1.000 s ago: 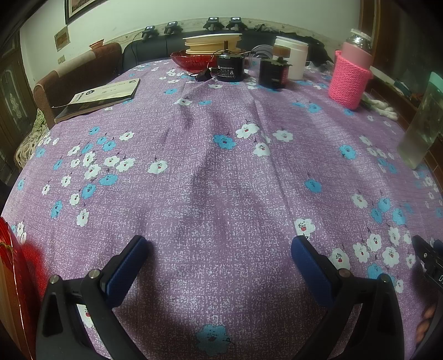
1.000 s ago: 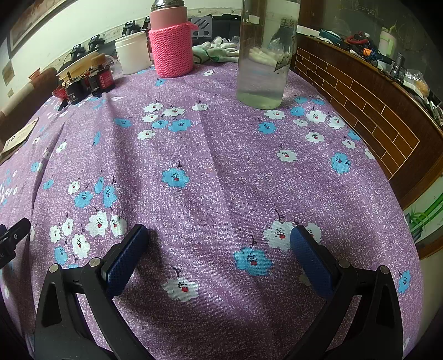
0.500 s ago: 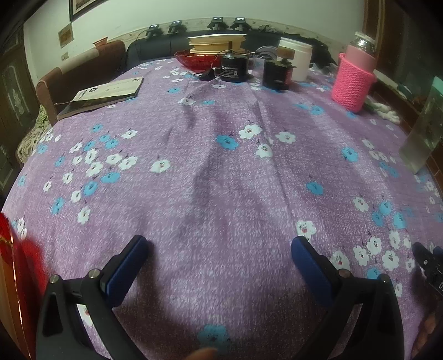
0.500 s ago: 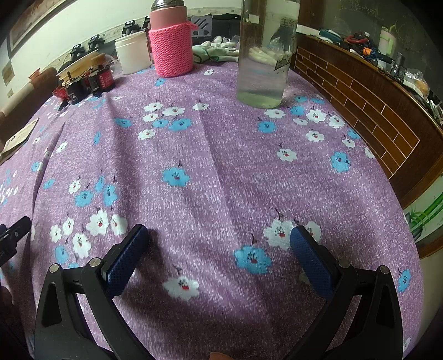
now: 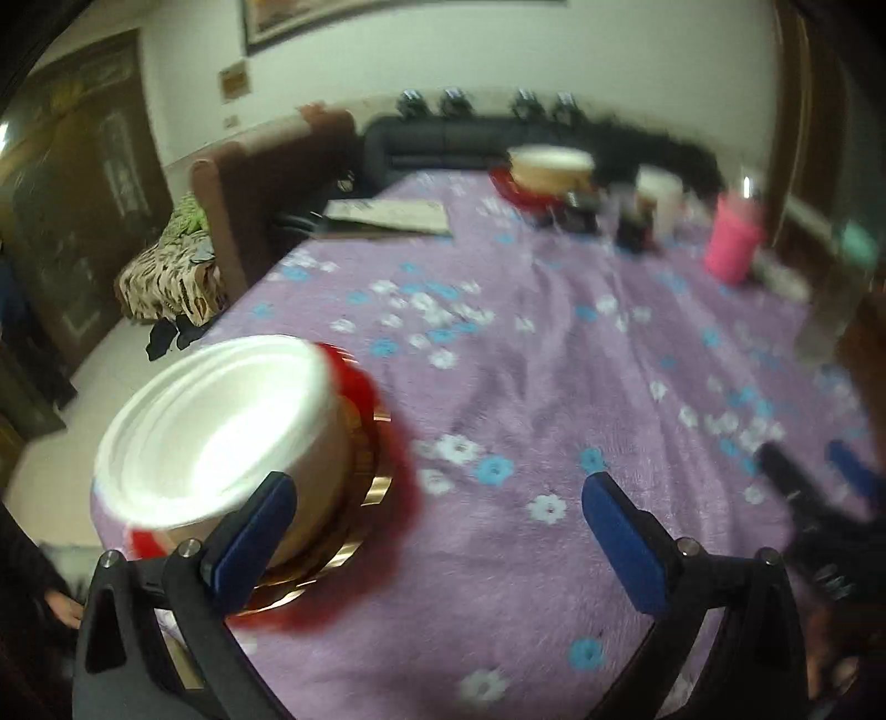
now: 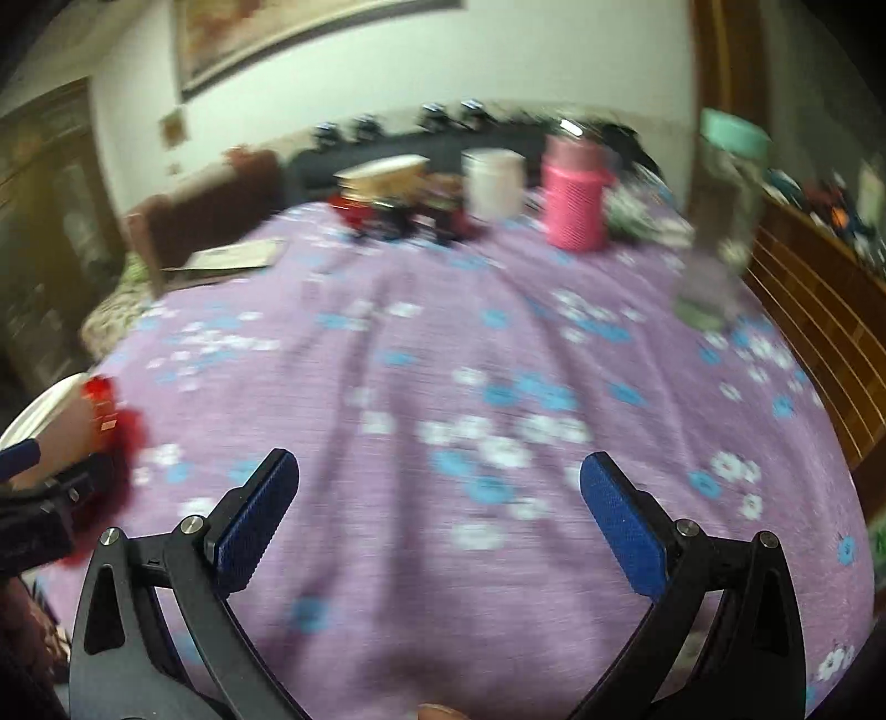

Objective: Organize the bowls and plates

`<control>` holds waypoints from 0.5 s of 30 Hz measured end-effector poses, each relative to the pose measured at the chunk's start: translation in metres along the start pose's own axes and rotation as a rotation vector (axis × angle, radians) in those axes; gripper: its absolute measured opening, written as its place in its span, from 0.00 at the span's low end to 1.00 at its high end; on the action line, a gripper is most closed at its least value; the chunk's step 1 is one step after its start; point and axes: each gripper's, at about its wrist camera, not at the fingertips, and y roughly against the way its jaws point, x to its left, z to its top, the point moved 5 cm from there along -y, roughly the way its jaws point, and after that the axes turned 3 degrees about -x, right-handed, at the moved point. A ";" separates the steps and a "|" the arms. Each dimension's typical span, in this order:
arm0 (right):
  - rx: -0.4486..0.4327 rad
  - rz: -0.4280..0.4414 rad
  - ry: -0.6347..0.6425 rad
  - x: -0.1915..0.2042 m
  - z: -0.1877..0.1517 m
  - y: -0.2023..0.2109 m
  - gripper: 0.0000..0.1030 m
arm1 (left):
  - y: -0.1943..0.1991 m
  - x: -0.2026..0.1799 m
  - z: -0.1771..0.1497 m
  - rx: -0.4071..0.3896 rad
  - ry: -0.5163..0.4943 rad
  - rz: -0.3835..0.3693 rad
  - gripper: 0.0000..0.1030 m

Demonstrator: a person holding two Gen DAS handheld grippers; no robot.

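We see a surface [image 5: 554, 554] under a purple cloth with blue and white flowers, in a room with a white wall, a framed picture [image 6: 288, 39], a dark sofa [image 5: 443, 141] and a brown chair [image 5: 260, 188]. At its near left edge a white bowl [image 5: 221, 432] sits on a red and gold plate [image 5: 382, 471]; a second stack [image 5: 548, 171] stands at the far end. A pink cup [image 6: 573, 194], white jar [image 6: 493, 183], clear bottle [image 6: 720, 221] and booklet [image 5: 387, 216] are there too (any writing is blurred). Our left hand-held gripper [image 5: 437, 531] and right hand-held gripper [image 6: 437, 520] are both spread wide, holding nothing.
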 end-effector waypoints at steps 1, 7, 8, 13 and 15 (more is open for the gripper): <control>-0.012 0.012 0.012 0.010 0.001 0.004 1.00 | 0.014 0.014 0.000 -0.044 0.024 -0.003 1.00; -0.050 0.084 0.099 0.071 -0.002 0.022 1.00 | 0.053 0.072 -0.003 -0.169 0.137 0.055 1.00; -0.052 0.090 0.105 0.075 -0.003 0.024 1.00 | 0.054 0.080 -0.004 -0.165 0.154 0.074 1.00; -0.071 0.099 0.155 0.102 -0.007 0.037 1.00 | 0.049 0.109 -0.008 -0.141 0.196 0.167 1.00; -0.074 0.098 0.158 0.103 -0.009 0.039 1.00 | 0.045 0.114 -0.009 -0.127 0.205 0.182 1.00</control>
